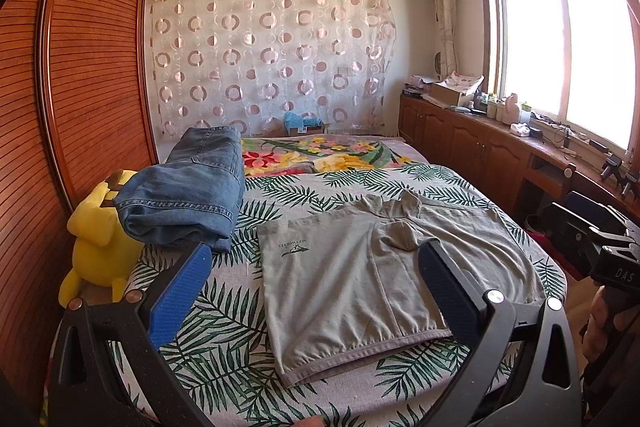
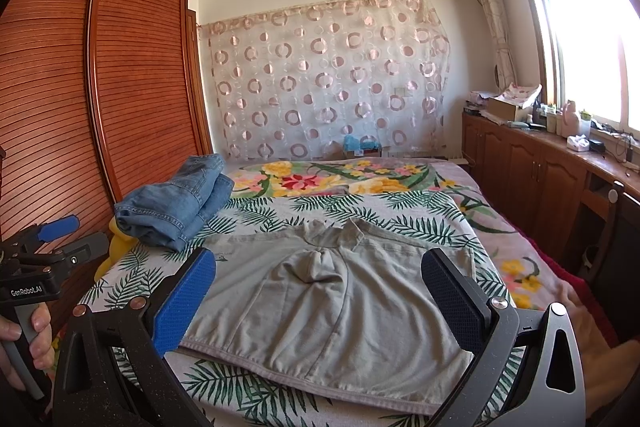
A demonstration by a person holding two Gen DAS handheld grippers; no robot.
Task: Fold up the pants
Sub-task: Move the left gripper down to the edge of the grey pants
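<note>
1. Bed (image 1: 224, 331) with the palm-leaf cover fills both views and carries everything; nothing on it looks mid-fold.
2. Grey pants (image 1: 360, 287) lie spread flat at the near middle of the bed, waistband toward the camera, legs running off toward 12 o'clock. They look doubled over once at most, judging by the bunched cloth at the far end, so most of the folding seems left to do.
3. Denim pile (image 1: 188, 195) sits at 10 o'clock from the grey pants, already folded into a thick stack, and reads as a finished piece.
4. Yellow plush toy (image 1: 96, 247) leans at the bed's left edge, just beside the denim.
5. Left tool (image 1: 316, 279) hovers above the pants with its jaws spread wide, gripping nothing.
6. Right tool (image 2: 320, 295) likewise hangs spread wide over the waistband, empty.
</note>
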